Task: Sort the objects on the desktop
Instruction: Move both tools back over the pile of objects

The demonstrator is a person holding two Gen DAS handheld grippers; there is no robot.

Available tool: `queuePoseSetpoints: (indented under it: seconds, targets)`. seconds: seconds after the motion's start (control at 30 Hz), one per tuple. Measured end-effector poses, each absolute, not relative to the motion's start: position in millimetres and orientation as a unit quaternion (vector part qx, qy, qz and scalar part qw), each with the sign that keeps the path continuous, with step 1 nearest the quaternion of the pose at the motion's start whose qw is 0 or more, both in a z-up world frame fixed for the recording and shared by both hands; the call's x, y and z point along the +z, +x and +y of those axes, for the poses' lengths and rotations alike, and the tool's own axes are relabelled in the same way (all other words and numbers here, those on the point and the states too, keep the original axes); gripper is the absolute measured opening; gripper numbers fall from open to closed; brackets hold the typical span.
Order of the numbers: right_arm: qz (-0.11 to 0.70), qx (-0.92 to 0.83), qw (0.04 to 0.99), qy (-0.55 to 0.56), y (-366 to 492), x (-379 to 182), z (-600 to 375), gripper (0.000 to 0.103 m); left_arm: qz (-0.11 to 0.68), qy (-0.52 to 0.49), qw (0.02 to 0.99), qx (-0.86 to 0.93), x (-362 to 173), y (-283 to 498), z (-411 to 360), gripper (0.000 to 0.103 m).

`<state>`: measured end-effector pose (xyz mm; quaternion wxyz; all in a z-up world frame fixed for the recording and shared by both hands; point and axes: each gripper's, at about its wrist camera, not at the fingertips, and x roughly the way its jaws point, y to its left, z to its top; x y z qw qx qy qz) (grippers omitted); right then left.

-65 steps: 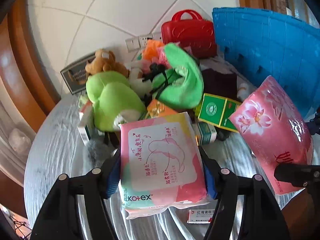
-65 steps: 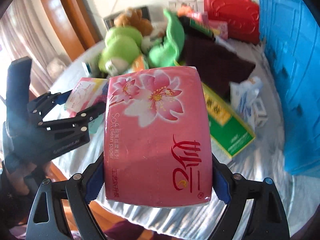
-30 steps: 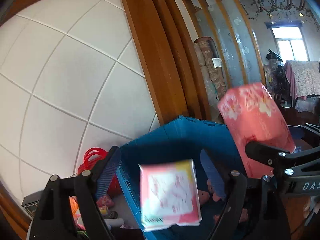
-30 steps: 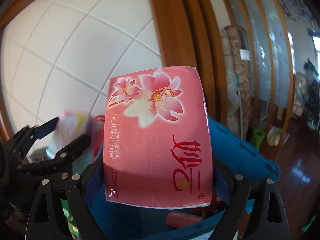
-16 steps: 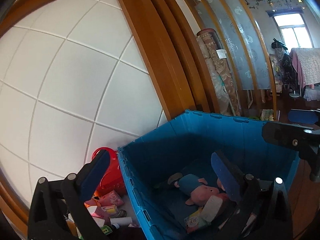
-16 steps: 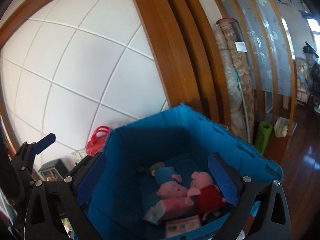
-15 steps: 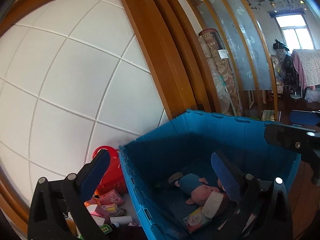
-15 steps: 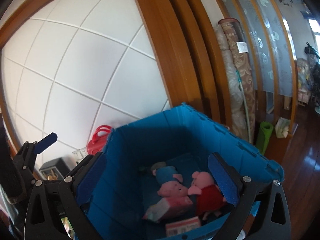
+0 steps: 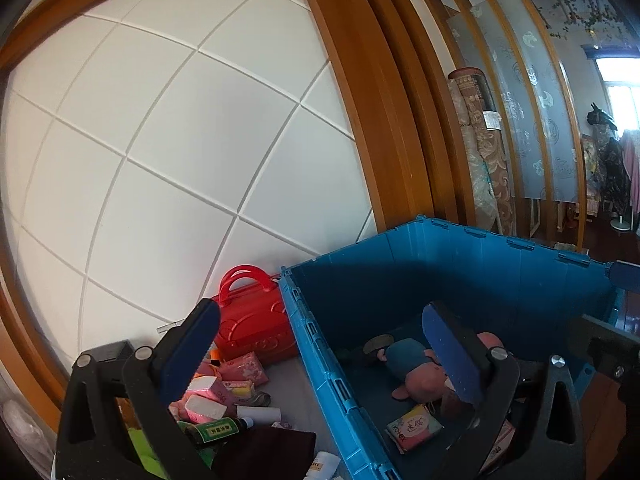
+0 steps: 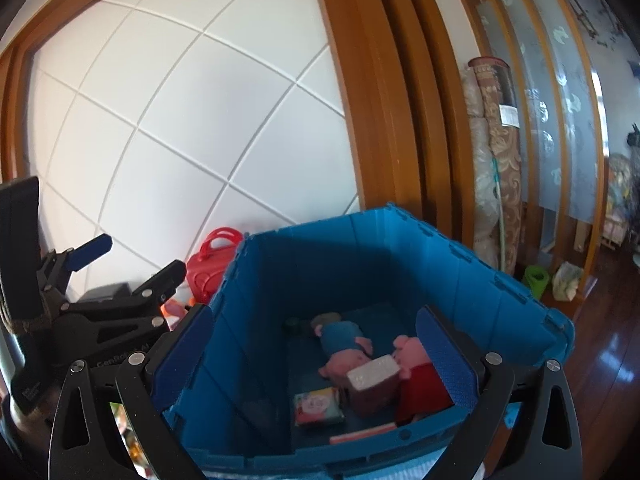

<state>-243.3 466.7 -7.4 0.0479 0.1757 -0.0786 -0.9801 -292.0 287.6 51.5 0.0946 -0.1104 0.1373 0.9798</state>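
The pink-and-yellow pad packet [image 9: 414, 427] and the pink tissue pack [image 10: 374, 384] lie inside the deep blue plastic crate [image 10: 460, 280], beside two plush pigs [image 10: 348, 346]. The left gripper [image 9: 320, 356] and right gripper [image 10: 312, 346] hover above, fingers spread wide and empty. Only the left view shows the red toy case [image 9: 252, 324] and bench clutter beside the crate.

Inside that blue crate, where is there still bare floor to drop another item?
The blue crate has bare floor along its left wall and back corner, beyond the blue-shirted pig plush. The near right is crowded: red-dressed pig plush, tissue pack, Kotex pack.
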Motion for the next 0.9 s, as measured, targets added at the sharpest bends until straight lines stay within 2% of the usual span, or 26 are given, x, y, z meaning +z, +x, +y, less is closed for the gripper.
queuePoseSetpoints:
  seconds: [0.27,0.6,0.9]
  targets:
    - [-0.068,-0.979,0.090,0.172,-228.4,-15.9,443.2,0.103,0.103,-0.112,0.054,0.987,38.5,-270.1,236.4,0.103]
    - [-0.030,-0.972,0.142,0.182,-225.5,-24.7,375.7,0.103,0.096,-0.136,-0.027,0.986,-0.4,-245.0,111.5,0.103]
    - [0.019,-0.951,0.210,0.226,-232.4,-54.6,278.0,0.103,0.089,-0.169,-0.073,0.979,-38.8,-223.8,3.0,0.103]
